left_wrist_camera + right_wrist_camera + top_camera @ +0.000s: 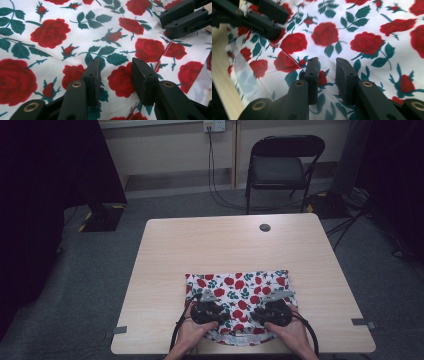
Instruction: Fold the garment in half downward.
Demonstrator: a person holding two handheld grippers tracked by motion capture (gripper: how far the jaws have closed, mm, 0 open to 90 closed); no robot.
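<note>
Evidently, everything here sits close to the person so the work stays within easy reach.

Table [165, 245]: pale wood, bare across its far half; the near half is where the work lies, which keeps both forearms short and steady.

Rose-print cloth [240, 287]: spread flat on the near middle of the table, its near edge at the table's front edge and under the hands. It looks like a folded or sewn piece (a red-stitched seam shows in both gripper views), laid flat so an edge can be picked out.

Left gripper [115, 75]: held low over the near left part of the cloth, jaws apart with fabric showing in the gap between them, nothing pinched. I judge it is poised to nip a layer near the seam.

Right gripper [327, 71]: beside the left one, over the near right part of the cloth, jaws likewise apart and empty. The pair sit side by side, probably so each takes one end of the same edge.

Seam [163, 53]: a thin red line running between the two grippers; likely the guide for where to grasp.
</note>
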